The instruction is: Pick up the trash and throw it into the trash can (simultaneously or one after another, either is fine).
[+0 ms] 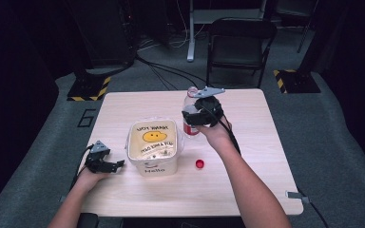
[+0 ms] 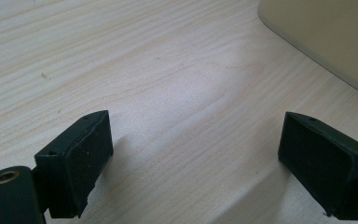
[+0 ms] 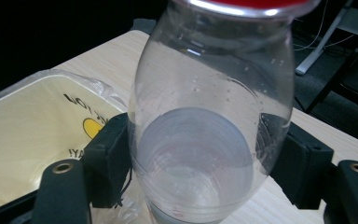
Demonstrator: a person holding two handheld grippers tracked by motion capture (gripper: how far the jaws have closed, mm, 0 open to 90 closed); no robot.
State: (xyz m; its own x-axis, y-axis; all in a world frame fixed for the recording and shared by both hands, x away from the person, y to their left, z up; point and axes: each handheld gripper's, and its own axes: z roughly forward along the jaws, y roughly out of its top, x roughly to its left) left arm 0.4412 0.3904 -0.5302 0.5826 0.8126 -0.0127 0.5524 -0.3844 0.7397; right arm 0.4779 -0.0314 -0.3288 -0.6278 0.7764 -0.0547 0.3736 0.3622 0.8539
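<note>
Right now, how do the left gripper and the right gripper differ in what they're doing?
The right gripper has its fingers clamped on the clear bottle; the left gripper has its fingers spread with only bare table between them.
The right gripper is raised beside the cream bin; the left gripper sits low at the table, on the bin's other side.
Both are black, hand-held and two-fingered.

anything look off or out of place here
The red cap lies loose on the table, apart from the bottle that the right gripper holds beside the bin. No spill shows.
</note>
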